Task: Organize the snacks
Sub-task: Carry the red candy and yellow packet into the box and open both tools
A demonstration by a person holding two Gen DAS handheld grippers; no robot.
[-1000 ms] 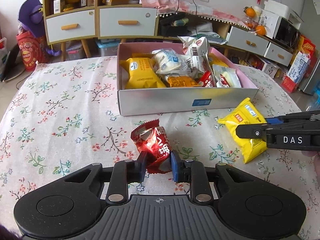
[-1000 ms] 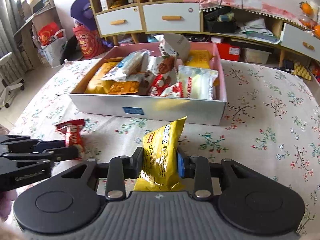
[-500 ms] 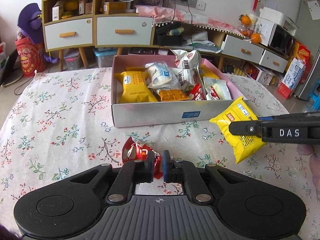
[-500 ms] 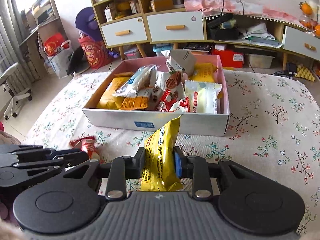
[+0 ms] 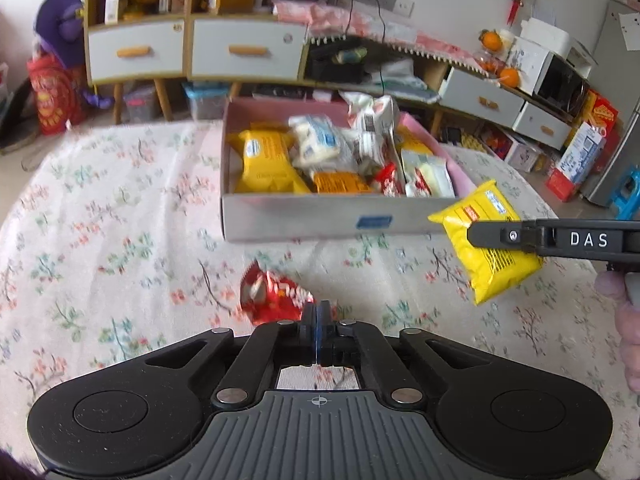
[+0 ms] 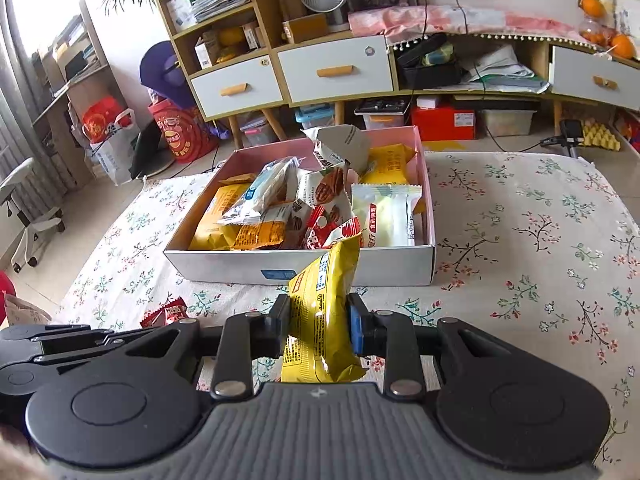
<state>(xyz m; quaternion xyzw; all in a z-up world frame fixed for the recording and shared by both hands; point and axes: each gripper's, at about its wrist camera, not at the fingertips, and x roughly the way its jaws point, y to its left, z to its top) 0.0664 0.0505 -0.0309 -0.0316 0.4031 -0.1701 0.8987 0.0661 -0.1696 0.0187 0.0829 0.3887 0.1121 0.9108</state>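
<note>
- Your right claw (image 6: 316,322) is clenched on the puffy yellow foil snack packet (image 6: 320,320), holding it upright above the bench (image 6: 520,240), just in front of the box.
- Your left claw (image 5: 319,316) is pinched fully together on an edge of the small crinkled red foil snack wrapper (image 5: 272,294), which looks barely clear of the flowered cloth, if at all.
- Both pickups look done; the step in hand is carrying.
- Next, lift each packet over the near wall and let go inside.
- The shallow white cardboard box with pink lining (image 6: 424,264) is already crowded with yellow, white, orange and red packets, some piled high, so aim for its right side, where the contents lie lowest.
</note>
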